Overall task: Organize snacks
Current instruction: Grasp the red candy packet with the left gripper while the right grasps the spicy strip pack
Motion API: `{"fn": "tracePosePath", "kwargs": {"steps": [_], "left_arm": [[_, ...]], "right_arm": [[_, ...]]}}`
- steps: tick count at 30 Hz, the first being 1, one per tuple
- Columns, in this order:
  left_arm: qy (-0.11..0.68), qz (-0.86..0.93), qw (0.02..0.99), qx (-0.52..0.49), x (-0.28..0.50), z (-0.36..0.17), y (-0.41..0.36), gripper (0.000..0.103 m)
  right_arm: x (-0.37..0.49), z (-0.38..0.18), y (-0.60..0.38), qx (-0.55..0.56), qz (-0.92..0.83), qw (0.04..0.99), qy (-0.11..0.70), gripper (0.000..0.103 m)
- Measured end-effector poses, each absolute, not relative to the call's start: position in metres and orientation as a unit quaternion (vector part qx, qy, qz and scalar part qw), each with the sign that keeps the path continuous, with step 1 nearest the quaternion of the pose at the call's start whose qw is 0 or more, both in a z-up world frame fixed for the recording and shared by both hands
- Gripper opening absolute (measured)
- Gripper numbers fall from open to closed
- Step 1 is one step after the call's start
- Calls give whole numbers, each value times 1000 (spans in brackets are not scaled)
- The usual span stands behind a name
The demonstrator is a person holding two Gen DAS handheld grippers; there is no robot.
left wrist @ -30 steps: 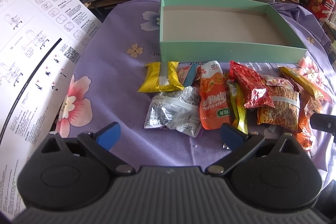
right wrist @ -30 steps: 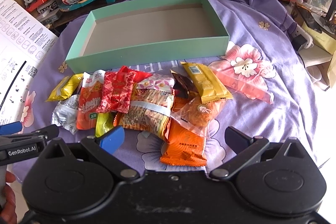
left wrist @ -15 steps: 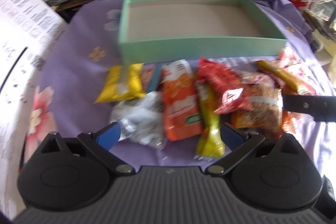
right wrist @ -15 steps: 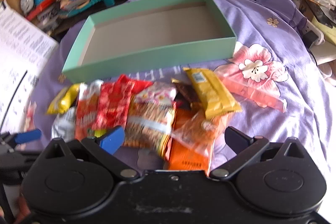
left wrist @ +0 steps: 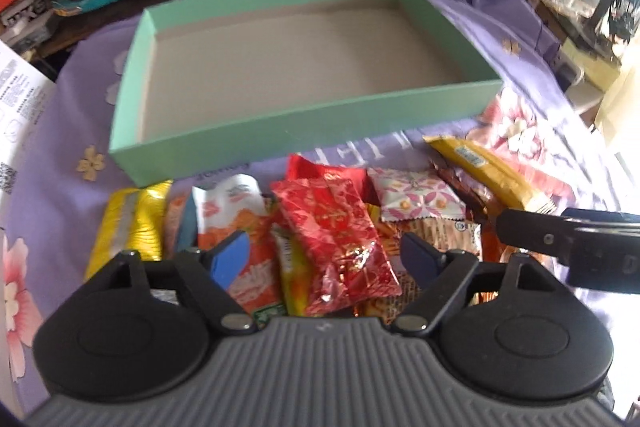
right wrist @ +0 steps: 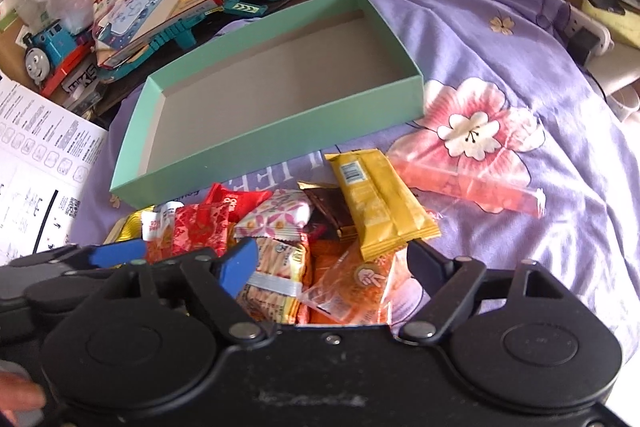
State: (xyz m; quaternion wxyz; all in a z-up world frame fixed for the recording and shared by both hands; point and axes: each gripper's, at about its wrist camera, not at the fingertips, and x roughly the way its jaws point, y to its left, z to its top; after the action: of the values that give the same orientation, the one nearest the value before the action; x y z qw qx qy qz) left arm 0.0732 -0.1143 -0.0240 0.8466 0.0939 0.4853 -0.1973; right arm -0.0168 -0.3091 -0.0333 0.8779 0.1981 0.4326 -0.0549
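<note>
Both tongs, left and right, spread wide, seemingly empty, over snack pile.

Left wrist view soft, motion-blurred; print on red foil snack packet unreadable. Orange-and-white pouch partly hidden behind left gripper finger. Striped biscuit pack and clear-wrapped orange pastry lower ends hidden by right gripper body. White printed instruction sheet cut by left edge, text too small. Gold foil packet mostly covered.
</note>
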Motion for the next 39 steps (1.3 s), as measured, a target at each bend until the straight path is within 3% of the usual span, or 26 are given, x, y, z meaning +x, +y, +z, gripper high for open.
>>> {"fn": "tracePosePath", "kwargs": {"steps": [3, 17, 28, 35, 39], "left_arm": [[496, -187, 841, 105, 76, -35, -114, 40], [508, -148, 846, 64, 77, -40, -37, 39], [498, -156, 851, 47, 78, -43, -28, 41], [499, -158, 852, 32, 81, -45, -26, 45], [495, -157, 853, 37, 81, -46, -30, 47]], "right_arm": [[-16, -37, -311, 202, -49, 876, 436, 83], [2, -32, -260, 115, 13, 891, 439, 85], [9, -57, -224, 17, 66, 884, 463, 91], [5, -54, -219, -10, 68, 884, 463, 84], [11, -62, -218, -15, 70, 882, 465, 93]]}}
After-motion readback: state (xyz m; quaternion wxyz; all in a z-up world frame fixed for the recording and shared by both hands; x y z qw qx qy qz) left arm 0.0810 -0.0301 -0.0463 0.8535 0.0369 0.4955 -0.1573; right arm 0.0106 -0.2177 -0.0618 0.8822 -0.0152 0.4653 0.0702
